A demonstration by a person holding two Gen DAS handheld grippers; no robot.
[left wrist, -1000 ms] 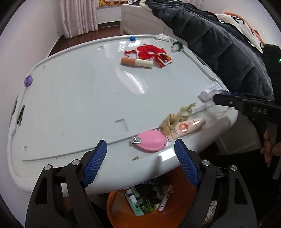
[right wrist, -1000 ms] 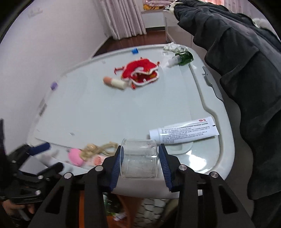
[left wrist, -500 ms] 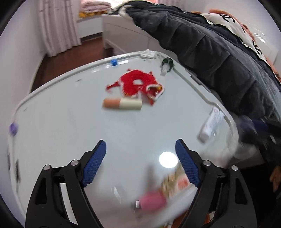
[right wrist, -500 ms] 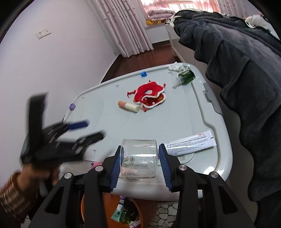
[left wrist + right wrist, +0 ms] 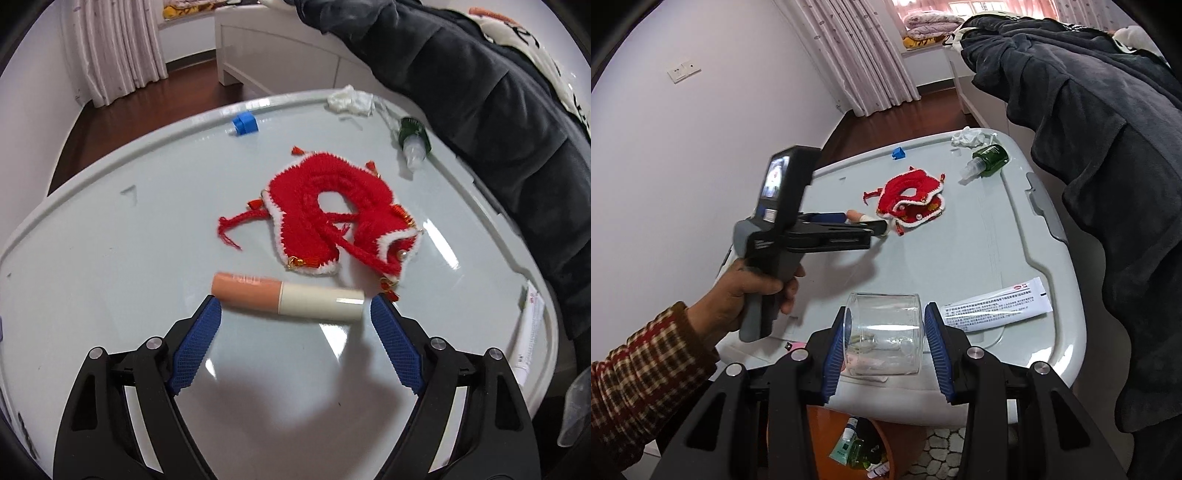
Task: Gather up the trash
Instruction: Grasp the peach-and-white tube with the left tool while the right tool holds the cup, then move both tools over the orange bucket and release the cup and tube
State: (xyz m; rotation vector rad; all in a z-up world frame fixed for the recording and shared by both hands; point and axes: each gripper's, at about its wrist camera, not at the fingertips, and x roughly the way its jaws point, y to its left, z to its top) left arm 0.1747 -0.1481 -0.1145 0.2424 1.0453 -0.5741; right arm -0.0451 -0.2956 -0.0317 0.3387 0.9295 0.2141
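Nearest in the right wrist view, a clear glass jar (image 5: pixel 884 332) is clamped on its side between the pads of the right tongs (image 5: pixel 886 345), held out over the near edge of the worktop (image 5: pixel 1015 236). Directly below, an orange bin (image 5: pixel 827 435) with discarded bottles is seen, so the jar is judged to be carried there for dropping.

Just beyond the jar, a white printed tube (image 5: pixel 997 304) is left lying flat near the worktop's right rim.

Further in, the left tongs (image 5: pixel 295 314) are spread wide and empty, their tips set at either end of a pink-and-cream tube (image 5: pixel 286 298) lying on the worktop; a grasp is judged to be lined up but not yet made.

Behind it lies a red knitted piece (image 5: pixel 332 218), and farthest off a green bottle (image 5: pixel 413 138), crumpled tissue (image 5: pixel 351 101) and a small blue block (image 5: pixel 244 124).
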